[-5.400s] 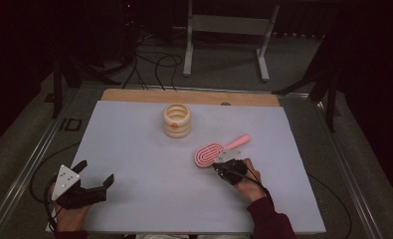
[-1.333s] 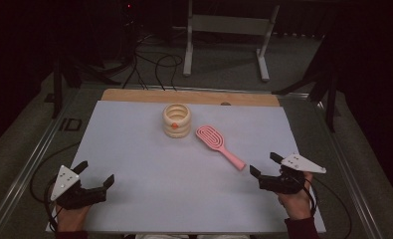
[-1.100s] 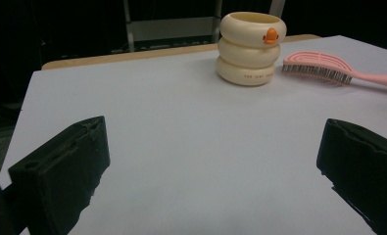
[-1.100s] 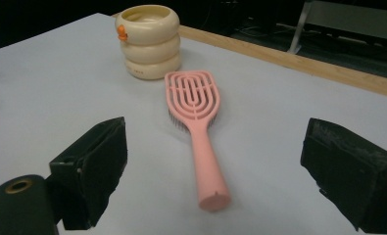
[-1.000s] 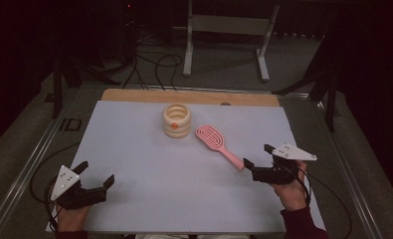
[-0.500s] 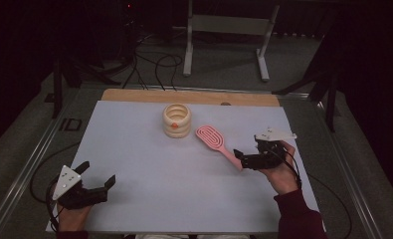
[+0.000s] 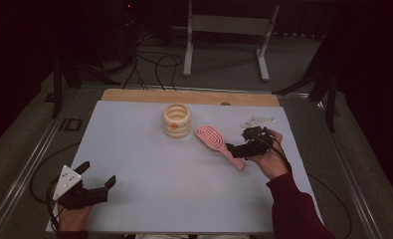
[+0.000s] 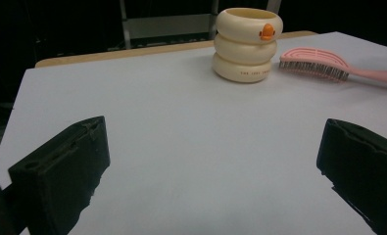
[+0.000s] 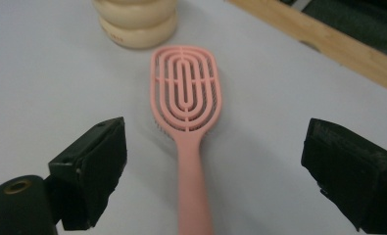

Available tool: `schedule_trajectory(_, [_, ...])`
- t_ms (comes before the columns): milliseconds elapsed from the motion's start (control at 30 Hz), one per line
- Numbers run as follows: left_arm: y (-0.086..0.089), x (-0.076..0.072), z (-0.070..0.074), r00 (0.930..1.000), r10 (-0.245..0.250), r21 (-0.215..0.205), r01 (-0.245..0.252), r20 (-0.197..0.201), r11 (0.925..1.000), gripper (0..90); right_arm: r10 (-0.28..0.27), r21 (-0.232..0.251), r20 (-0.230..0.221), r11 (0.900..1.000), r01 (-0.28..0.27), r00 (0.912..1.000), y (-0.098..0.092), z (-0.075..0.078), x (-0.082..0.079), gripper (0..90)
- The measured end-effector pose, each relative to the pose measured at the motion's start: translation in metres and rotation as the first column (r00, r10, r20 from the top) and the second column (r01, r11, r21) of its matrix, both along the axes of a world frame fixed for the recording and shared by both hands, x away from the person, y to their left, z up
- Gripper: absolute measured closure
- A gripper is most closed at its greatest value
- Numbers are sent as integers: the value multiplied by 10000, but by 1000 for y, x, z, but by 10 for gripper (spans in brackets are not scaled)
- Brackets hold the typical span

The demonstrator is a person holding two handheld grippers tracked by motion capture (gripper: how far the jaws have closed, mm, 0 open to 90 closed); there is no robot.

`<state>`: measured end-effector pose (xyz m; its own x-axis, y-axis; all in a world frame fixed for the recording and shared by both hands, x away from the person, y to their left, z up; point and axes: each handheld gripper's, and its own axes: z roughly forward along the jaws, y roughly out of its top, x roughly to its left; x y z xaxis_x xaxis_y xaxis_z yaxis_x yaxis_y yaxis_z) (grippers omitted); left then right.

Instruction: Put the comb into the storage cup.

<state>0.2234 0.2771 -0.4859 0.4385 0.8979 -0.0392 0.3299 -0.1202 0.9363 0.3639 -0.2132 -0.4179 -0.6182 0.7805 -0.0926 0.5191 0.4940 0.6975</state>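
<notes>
Here, from the high view, my right gripper sits over the handle end of the pink hairbrush, which lies flat on the white worktop just right of the cream ringed cup. The brush points its head toward the cup and its handle back toward me — a handy way for it to lie, since the handle is the slim part I can close on. My left gripper rests low at the near left corner, well apart from both things, parked out of the way because this looks like a one-handed pick.

In the left gripper view, its two black jaws stand wide apart with nothing between them; beyond them the cup stands upright with the brush bristles-down beside it.

In the right gripper view, my jaws are spread wide, one on either side of the brush's handle, and not yet touching it. The ribbed head lies ahead, the cup just past it. I keep the handle centred between the jaws so that, as I judge it, closing will pinch it squarely rather than nudge the brush sideways. The next step, I reckon, is to lower a little and shut.
</notes>
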Motion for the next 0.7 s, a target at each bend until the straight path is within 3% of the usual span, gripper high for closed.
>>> schedule_trajectory(333, [0, 0, -1, 10000, -54, 48, 54, -26, 10000, 0, 73, -646, -1026, 9978, -140, 9947, 15, -28, 29, 98])
schedule_trajectory(700, [-2, 1, -1, 9999, -112, 82, 113, -67, 9999, 0, 296, -1010, -1866, 9937, -491, 9820, 25, -50, 43, 129])
